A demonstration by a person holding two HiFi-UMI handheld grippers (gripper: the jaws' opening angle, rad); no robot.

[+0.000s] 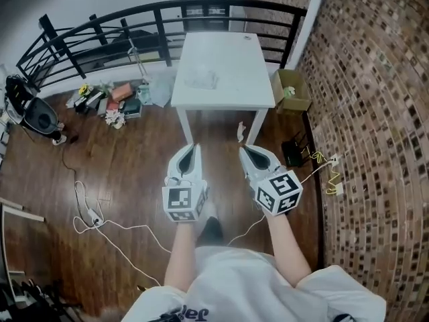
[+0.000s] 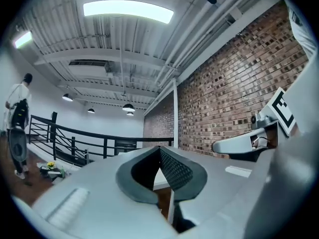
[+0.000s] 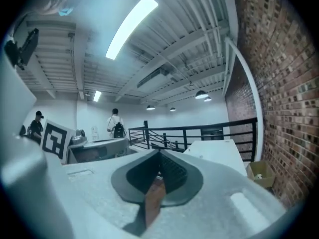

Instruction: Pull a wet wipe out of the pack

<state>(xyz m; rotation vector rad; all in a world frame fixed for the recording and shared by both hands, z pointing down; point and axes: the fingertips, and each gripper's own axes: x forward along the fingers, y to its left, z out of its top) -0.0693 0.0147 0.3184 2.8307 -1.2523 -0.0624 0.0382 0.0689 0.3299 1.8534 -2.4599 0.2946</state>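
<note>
Ahead on wooden floor (image 1: 134, 166), white table (image 1: 221, 66), cardboard box (image 1: 291, 89) beside, railing (image 1: 161, 35) behind.

Bright ceiling strip lights (image 2: 127, 10) glare; fisheye edges darken, warp and blur.

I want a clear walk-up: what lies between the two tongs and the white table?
Head view: between left tongs, right tongs and the table lies wooden floor, with one small pale scrap near the table's leg.

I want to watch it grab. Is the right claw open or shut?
Shut. The right claw has its tips touching, with nothing between them.
</note>
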